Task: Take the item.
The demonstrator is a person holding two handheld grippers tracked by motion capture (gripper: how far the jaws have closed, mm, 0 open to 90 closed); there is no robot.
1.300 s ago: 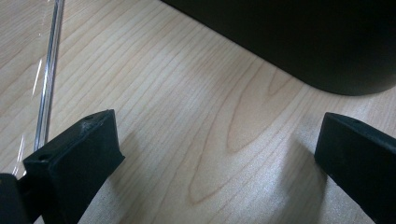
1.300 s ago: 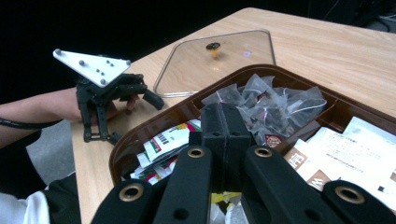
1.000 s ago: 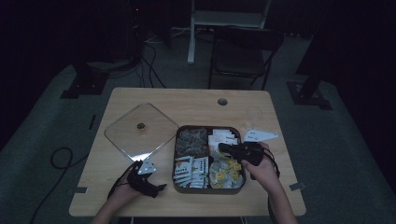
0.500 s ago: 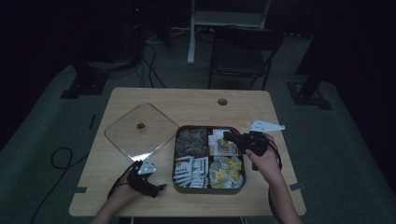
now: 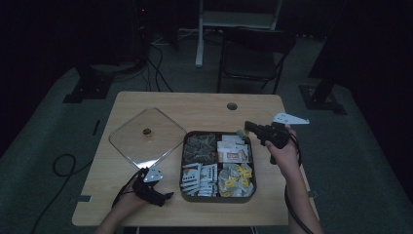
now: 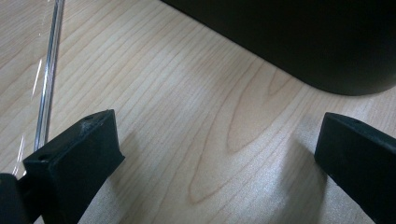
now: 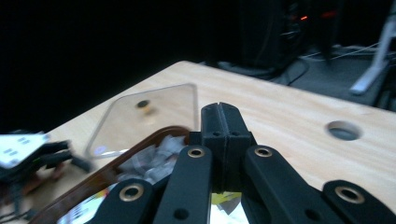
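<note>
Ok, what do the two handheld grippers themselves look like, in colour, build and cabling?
Both are black. The right gripper has flat linkage bars with brass-ringed pivot holes and blocky black jaws, seen in its own view; a pale three-cornered plate sits on top and a dark cable trails back. The left gripper carries a similar pale plate.

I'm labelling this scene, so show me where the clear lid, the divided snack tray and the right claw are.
clear lid (image 5: pixel 146 139): high view, on its transparent flat panel near the knob.
divided snack tray (image 5: pixel 216 199): high view, on its dark front rim.
right claw (image 5: pixel 247 126): high view, at the tips of its closed jaws.
</note>
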